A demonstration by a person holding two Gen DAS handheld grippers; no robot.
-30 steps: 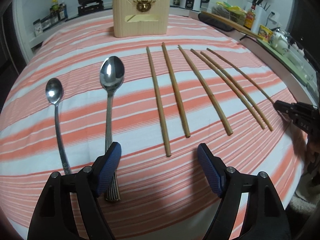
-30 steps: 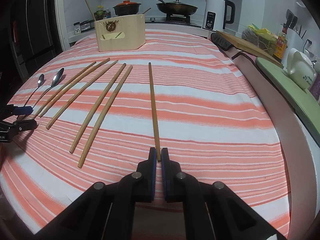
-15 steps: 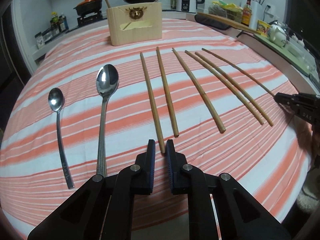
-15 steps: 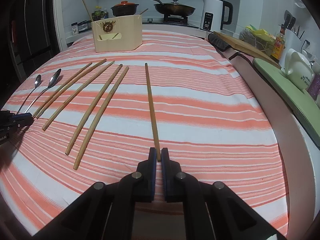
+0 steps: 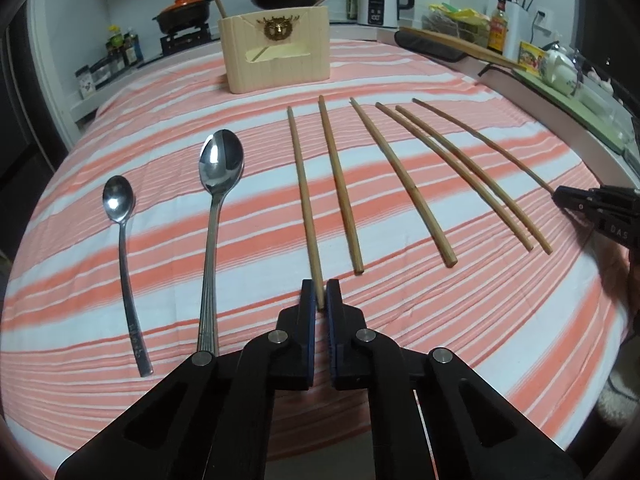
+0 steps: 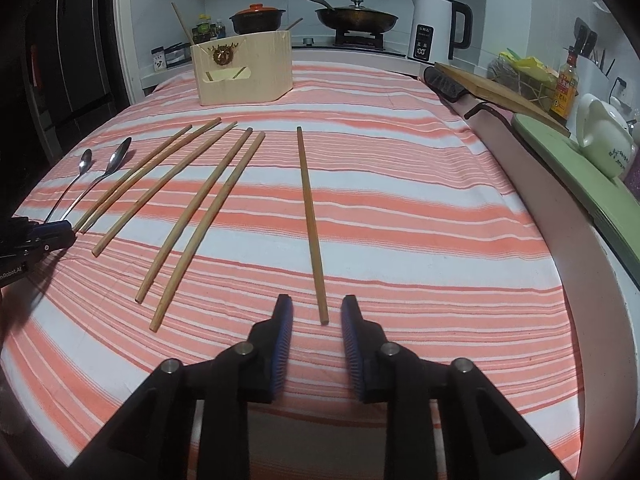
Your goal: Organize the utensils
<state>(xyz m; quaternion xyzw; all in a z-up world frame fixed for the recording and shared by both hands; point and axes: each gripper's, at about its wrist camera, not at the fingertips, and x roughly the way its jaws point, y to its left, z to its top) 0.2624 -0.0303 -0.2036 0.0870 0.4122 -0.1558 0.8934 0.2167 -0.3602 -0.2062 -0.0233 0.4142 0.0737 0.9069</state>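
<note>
Several wooden chopsticks and two spoons lie in a row on the striped tablecloth. My left gripper (image 5: 320, 294) is shut on the near end of the leftmost chopstick (image 5: 303, 196). A big spoon (image 5: 218, 208) and a small spoon (image 5: 120, 216) lie to its left. My right gripper (image 6: 316, 312) is open, its fingers on either side of the near end of the rightmost chopstick (image 6: 310, 216), which lies on the cloth. The wooden utensil holder (image 5: 276, 52) stands at the far side and also shows in the right wrist view (image 6: 244, 72).
Beyond the table's far edge is a counter with a wok (image 6: 356, 18), a red-lidded pot (image 6: 258, 18) and a kettle (image 6: 434, 28). A cutting board (image 6: 492, 88) and a green tray (image 6: 576, 168) with a teapot (image 6: 604, 140) run along the right edge.
My left gripper went from open to shut on the leftmost chopstick's near end. My right gripper opened and let go of the rightmost chopstick, which now rests on the cloth.
</note>
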